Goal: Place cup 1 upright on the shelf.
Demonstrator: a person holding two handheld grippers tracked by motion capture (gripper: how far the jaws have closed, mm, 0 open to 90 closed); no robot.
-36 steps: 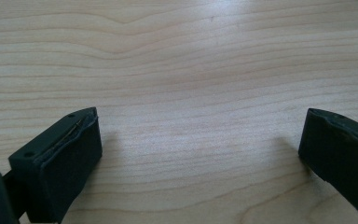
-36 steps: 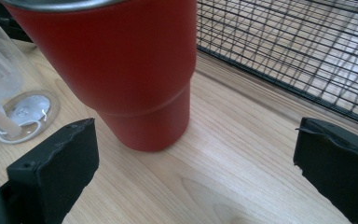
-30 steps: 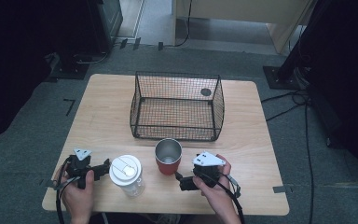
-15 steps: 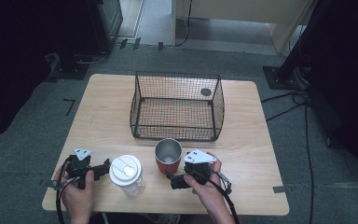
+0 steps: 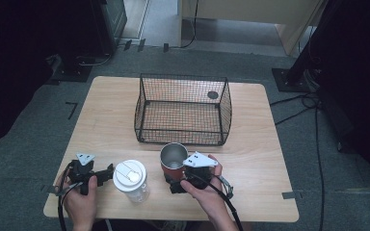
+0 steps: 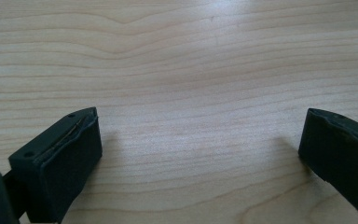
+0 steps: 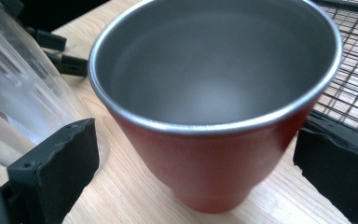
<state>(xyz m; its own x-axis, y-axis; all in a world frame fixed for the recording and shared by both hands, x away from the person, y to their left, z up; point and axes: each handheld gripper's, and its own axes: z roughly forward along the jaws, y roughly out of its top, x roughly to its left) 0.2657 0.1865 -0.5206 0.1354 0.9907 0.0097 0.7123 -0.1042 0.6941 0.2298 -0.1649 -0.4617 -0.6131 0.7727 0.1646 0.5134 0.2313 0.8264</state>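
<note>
Tabletop was light wood w/ bare room left and right of the wire basket, which sat at its middle-back, open at the top. Front edge ran just below both hands, so little slack toward the person.

Red cup, steel-lined and apparently empty, stood upright just in front of the basket's near wall, touching nothing. Clear lidded cup stood near its left side, apart from it.

Right claw was released, jaws spread to either side of the red cup, not yet touching; in the right gripper view the body sat between them w/ gaps both sides. Left claw was also released, resting low by the lidded cup's left; in the left gripper view its jaws straddled bare wood.

Step in hand looked like the grasp on the red cup. To do it well, IMO: push in a bit so the pads met the wall below the rim, mid-height, then close evenly; the cup tapers, so a low grip could slip. Lift straight up before going fwd, since the basket wall stood right behind and the lidded cup close on the left. Clear path was up and over the basket rim.
</note>
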